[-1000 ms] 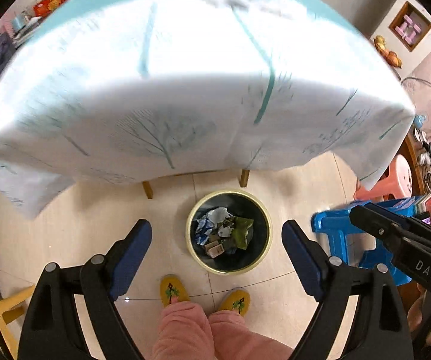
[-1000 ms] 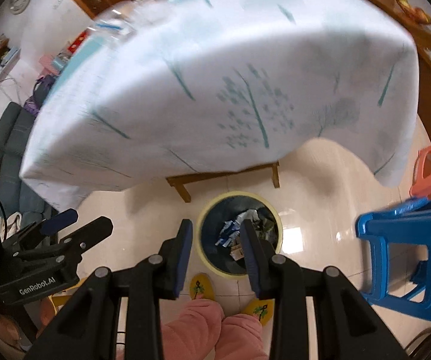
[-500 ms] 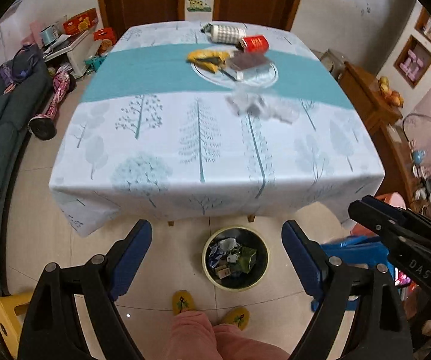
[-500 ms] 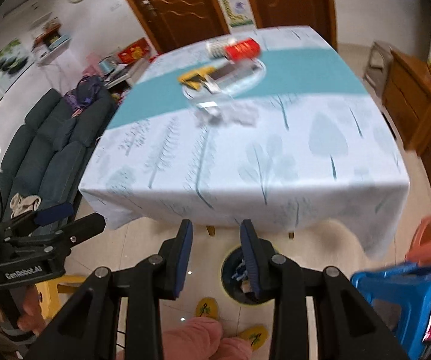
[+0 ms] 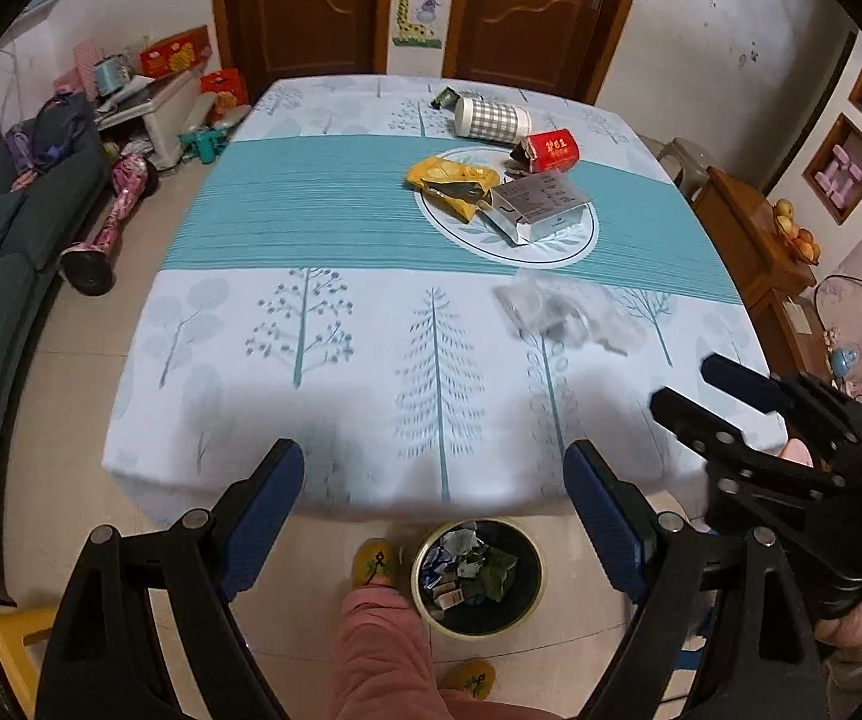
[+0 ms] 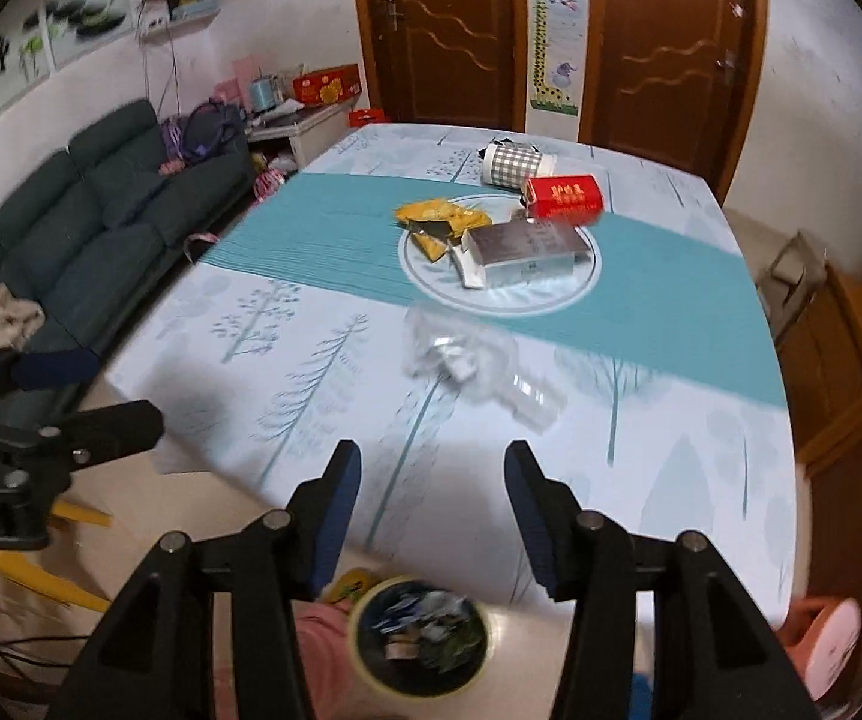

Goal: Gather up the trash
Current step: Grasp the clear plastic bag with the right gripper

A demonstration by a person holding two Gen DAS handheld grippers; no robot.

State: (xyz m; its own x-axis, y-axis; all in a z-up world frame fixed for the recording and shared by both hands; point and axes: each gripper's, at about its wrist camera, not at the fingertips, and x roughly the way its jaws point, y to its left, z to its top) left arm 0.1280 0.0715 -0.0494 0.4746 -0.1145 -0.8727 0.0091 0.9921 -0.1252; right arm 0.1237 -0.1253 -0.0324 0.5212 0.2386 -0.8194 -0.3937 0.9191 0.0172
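Crinkled clear plastic wrapper (image 6: pixel 466 360) lies loose on the tablecloth (image 5: pixel 323 324), next in line for the bin.

Both grippers hang empty over the table's near edge: the left gripper (image 5: pixel 433 501) stands wide open, while the right gripper (image 6: pixel 432 495) has just been opening to about half, nothing between its pads. More litter sits farther back, a yellow packet (image 5: pixel 451 180), a silver box (image 5: pixel 541 207), a red pack (image 5: pixel 550 149). Likely next: reach the right gripper forward, pinch the wrapper, and carry it to the part-filled bin (image 5: pixel 478 576) on the floor.
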